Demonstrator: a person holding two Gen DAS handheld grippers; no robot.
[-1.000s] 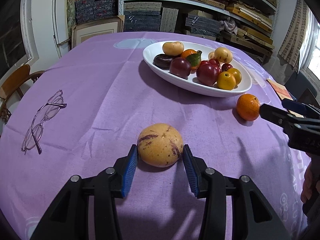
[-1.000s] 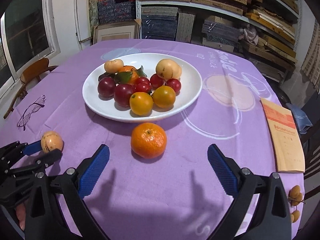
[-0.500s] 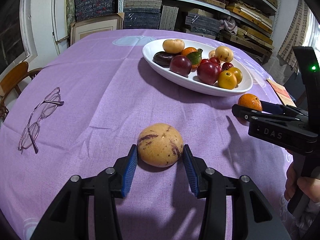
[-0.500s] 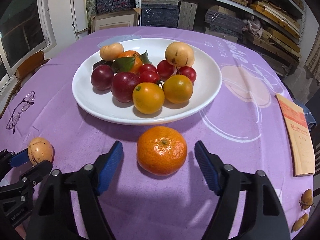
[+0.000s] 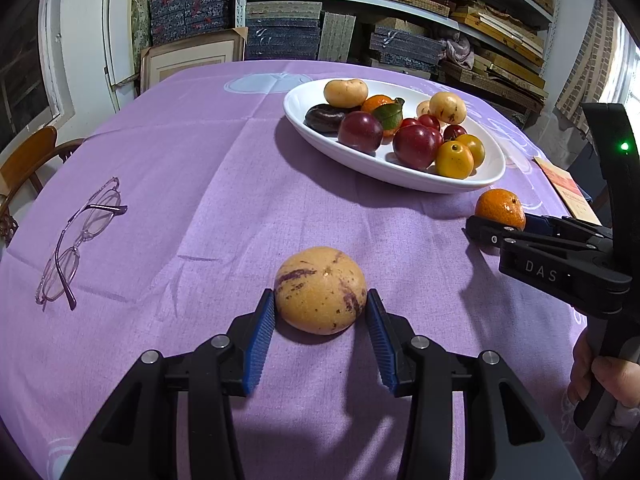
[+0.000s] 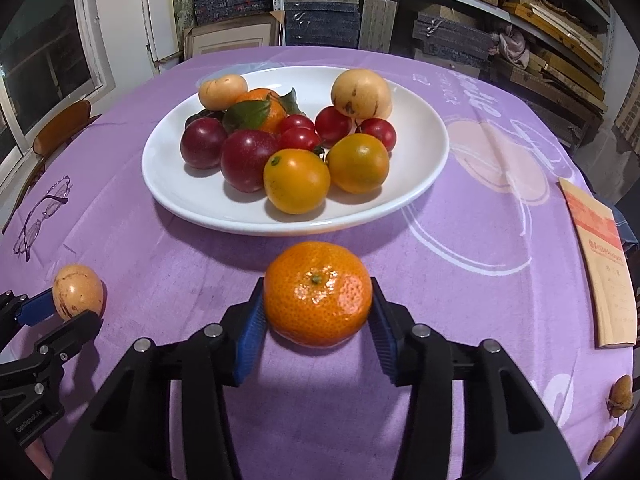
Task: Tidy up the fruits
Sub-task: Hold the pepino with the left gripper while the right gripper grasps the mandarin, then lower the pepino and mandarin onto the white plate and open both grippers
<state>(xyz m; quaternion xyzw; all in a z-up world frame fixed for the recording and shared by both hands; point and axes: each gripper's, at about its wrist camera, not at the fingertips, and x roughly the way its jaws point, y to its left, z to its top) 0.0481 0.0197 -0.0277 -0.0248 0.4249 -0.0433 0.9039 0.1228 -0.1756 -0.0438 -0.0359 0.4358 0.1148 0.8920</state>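
Since the earlier frame the right gripper [image 6: 317, 312] has come forward and down over the mandarin [image 6: 317, 293], and its jaws have gone from wide to narrow; they are closing now, blue pads touching the fruit on both sides. Left side has not budged.

Left to right on the purple tablecloth [image 5: 192, 168]:
- glasses [image 5: 78, 240] lie folded near the left edge, well apart from everything else.
- left gripper [image 5: 320, 312] — narrow, pads pressed on both flanks of the speckled yellow fruit [image 5: 320, 290], which sits on the cloth in front of the plate, tan skin with purple streaks.
- white plate [image 6: 416, 184] mid-table, loaded: two dark red plums, several small red fruits, two yellow-orange ones at the front, a leafy orange and two pale yellow speckled fruits at the back. From the left wrist view a dark purple fruit shows at the plate's far left.
- mandarin rests on the cloth just in front of the plate's near rim, stem end up, between the right gripper's pads.
- orange-and-tan booklet [image 6: 600, 268] lies flat near the right edge — a few small brown fruits [image 6: 620, 396] sit at the cloth's edge below it.

A person's hand [image 5: 604, 376] grips the right gripper's handle, seen from the left wrist.
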